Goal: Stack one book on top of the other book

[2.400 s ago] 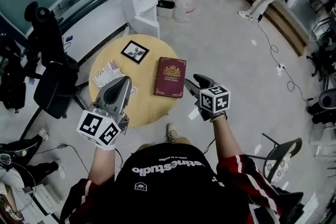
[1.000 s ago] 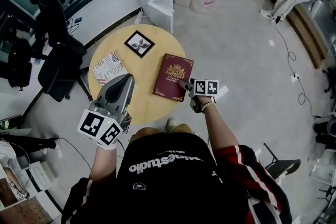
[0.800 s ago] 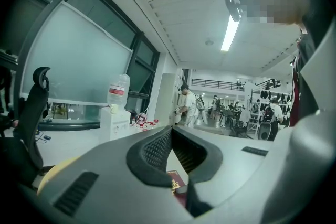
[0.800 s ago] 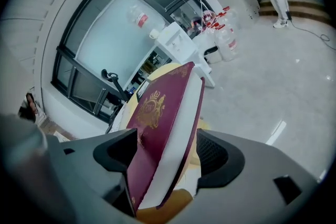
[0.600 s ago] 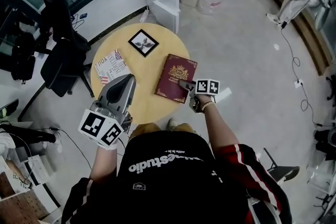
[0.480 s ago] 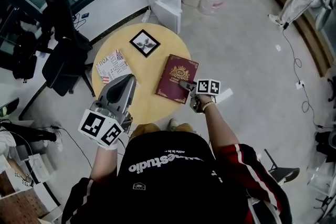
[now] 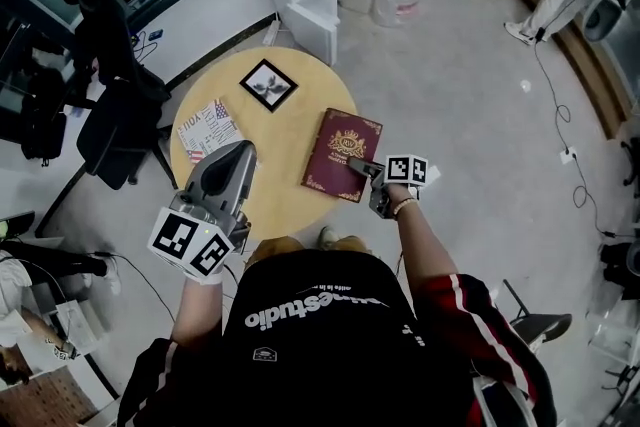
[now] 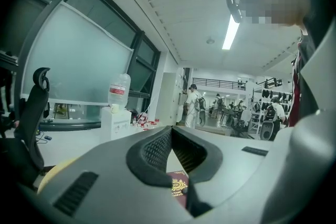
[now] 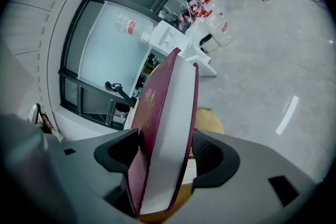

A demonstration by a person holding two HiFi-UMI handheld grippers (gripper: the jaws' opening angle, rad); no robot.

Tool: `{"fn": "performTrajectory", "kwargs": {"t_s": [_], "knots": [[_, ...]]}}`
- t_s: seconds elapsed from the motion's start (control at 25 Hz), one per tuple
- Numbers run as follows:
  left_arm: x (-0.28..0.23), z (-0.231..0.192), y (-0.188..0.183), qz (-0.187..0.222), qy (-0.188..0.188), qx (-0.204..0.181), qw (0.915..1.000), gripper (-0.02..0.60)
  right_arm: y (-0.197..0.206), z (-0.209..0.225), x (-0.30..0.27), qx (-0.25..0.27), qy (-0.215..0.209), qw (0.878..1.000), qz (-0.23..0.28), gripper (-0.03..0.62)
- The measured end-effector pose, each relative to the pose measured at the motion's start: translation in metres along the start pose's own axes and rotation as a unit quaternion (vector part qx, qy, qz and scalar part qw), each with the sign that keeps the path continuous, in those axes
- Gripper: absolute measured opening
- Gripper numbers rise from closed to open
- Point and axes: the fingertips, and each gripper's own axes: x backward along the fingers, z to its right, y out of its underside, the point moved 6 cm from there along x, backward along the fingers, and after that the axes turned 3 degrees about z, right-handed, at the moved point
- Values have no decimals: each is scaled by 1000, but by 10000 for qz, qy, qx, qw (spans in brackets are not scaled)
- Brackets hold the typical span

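Up and left of the left gripper's (image 7: 240,151) fingers, a booklet (image 7: 208,127) shows "YOU". The book (image 7: 340,147) between the right gripper's (image 7: 360,165) fingers has gold lettering too small to read. Behind both, the shirt (image 7: 315,315) bears upside-down white print ending in "studio".

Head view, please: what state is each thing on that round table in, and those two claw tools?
red book: closed, flat on the round table, near corner between the right jaws.
thin booklet: flat, cover up, untouched.
framed picture: flat, face up.
right gripper: jaws have just been closing, pads on the red book.
left gripper: shut, empty.
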Motion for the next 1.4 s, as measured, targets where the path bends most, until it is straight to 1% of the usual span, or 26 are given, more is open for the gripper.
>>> {"fn": "performTrajectory", "kwargs": {"t_s": [0.2, 0.28, 0.4, 0.56, 0.68, 0.8, 0.96, 1.16, 1.4], "knots": [[-3, 9, 4, -22, 91, 32, 10000, 15, 1, 3, 19, -102, -130, 9999, 34, 304], [-2, 11, 1, -16, 61, 36, 10000, 15, -2, 0, 23, -100, -240, 9996, 72, 284], [0, 14, -4, -14, 17, 26, 10000, 15, -4, -3, 24, -121, -413, 9991, 41, 272], [6, 14, -10, -34, -71, -46, 10000, 15, -5, -1, 27, -322, -570, 9978, 76, 259], [11, 10, -13, -61, -149, -60, 9999, 15, -9, -4, 29, -447, -645, 9968, 150, 252], [17, 5, -12, -54, -231, -37, 9997, 15, -10, -8, 31, -462, -662, 9966, 179, 248], [31, -7, -14, -4, -361, 26, 9993, 15, -12, -20, 34, -397, -654, 9968, 222, 245], [52, -32, -23, 113, -496, 70, 9987, 15, -17, -39, 33, -425, -607, 9968, 302, 245], [95, -68, -31, 261, -900, 99, 9955, 15, -21, -72, 20, -223, -681, 9970, 308, 245]]}}
